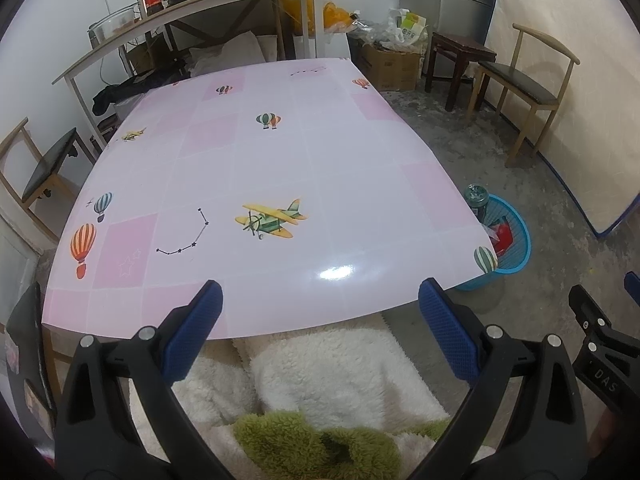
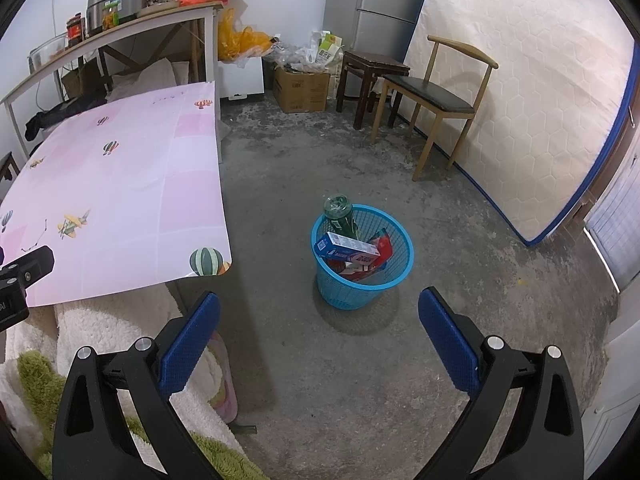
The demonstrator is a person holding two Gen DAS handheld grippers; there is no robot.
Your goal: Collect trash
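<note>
A blue mesh basket [image 2: 400, 268] stands on the concrete floor to the right of the table. In it lie a green bottle [image 2: 339, 213], a blue-and-white box [image 2: 347, 248] and red packaging [image 2: 385, 245]. My right gripper [image 2: 319, 312] is open and empty, hovering near the basket on its near side. In the left wrist view the basket [image 1: 516, 240] peeks out past the table's right corner, with the bottle [image 1: 477, 197] sticking up. My left gripper [image 1: 320, 304] is open and empty over the near edge of the pink table [image 1: 280, 168].
A white fleece garment [image 1: 328, 368] with green patches lies below the table edge. Wooden chairs [image 2: 436, 96] and a dark stool [image 2: 370, 76] stand by a leaning mattress [image 2: 532, 112]. A cluttered shelf [image 2: 120, 32], cardboard box [image 2: 304, 88] and bags fill the back.
</note>
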